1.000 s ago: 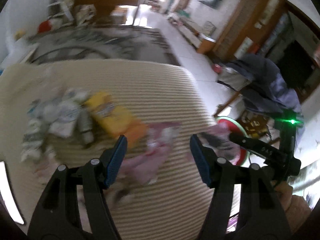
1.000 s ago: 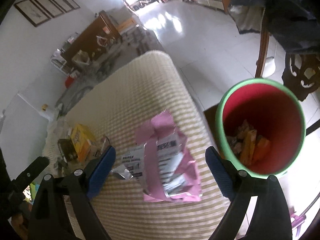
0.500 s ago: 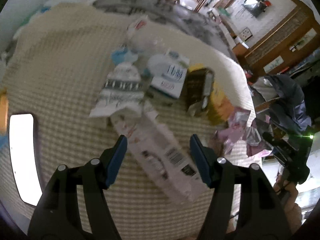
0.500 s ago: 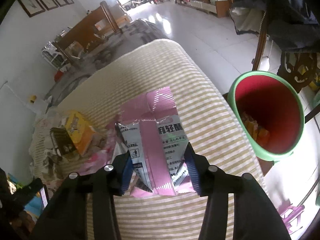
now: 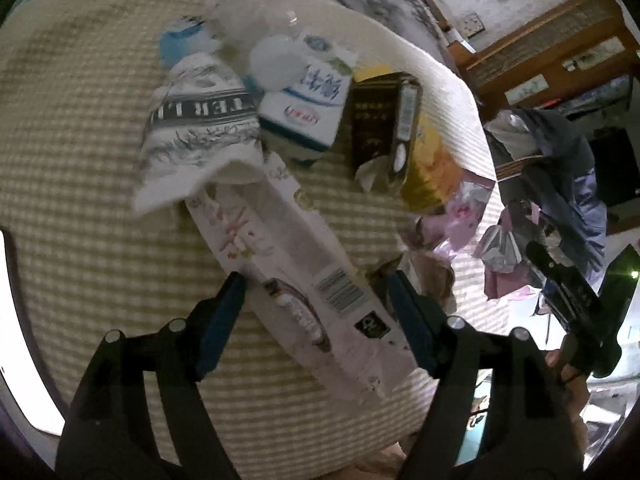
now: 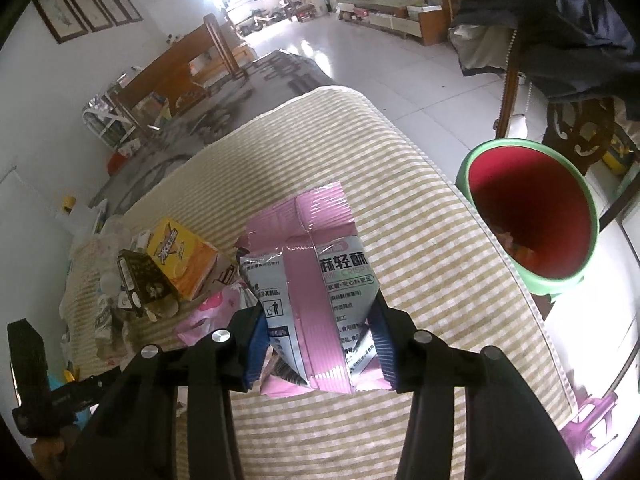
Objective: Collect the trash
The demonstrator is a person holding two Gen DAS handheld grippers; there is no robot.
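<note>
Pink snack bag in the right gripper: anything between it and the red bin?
Nothing visible. The right gripper holds the pink snack bag; only bare striped cushion lies between it and the red bin at the cushion's edge.

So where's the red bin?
In the right wrist view, the red bin stands on the floor at right, beside the striped cushion's edge.
</note>
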